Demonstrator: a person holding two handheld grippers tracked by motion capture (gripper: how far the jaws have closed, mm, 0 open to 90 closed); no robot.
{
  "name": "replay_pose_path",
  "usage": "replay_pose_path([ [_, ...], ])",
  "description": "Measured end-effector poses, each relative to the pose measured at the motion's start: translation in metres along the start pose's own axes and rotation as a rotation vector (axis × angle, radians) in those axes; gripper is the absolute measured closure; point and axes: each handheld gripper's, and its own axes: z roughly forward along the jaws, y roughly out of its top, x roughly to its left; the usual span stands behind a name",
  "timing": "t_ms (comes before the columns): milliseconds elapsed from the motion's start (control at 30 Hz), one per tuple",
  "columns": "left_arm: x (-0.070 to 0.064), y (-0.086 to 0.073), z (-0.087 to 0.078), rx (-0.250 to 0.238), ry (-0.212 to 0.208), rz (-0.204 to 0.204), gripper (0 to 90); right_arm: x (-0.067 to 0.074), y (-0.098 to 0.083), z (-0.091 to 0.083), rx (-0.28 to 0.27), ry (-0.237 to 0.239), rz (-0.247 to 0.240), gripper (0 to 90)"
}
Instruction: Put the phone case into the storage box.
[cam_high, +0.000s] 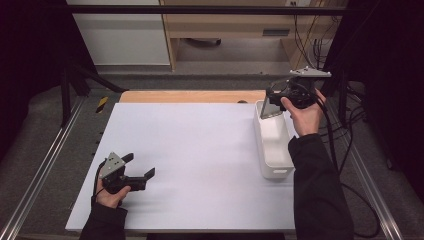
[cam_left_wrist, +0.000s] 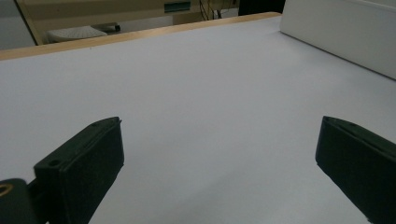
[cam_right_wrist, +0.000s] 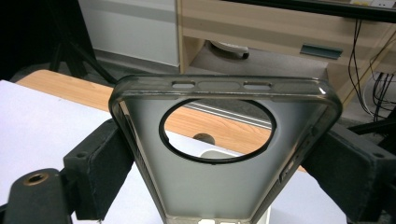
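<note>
- Right gripper view: a translucent phone case (cam_right_wrist: 219, 186) sits pinched by its long edges in the right gripper (cam_right_wrist: 224, 163), likely for a flat set-down.
- It hangs above the white bin's (cam_high: 272, 150) far end.
- No readable writing.
- Left gripper (cam_high: 134, 169), spread wide, rests on the tabletop (cam_high: 200, 150), far from the bin.

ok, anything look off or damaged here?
Nothing stands out. The right tongs grip a translucent phone case by its sides above the white bin; the case looks intact. The left tongs are open over the bare white table.
</note>
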Motion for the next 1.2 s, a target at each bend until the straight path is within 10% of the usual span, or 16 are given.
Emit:
replay_pose_path([
  [1200,-0.001,-0.001,0.002,0.011,-0.009,0.015,0.7,-0.011,-0.025,0.069,0.087,-0.11,0.073,12.3],
])
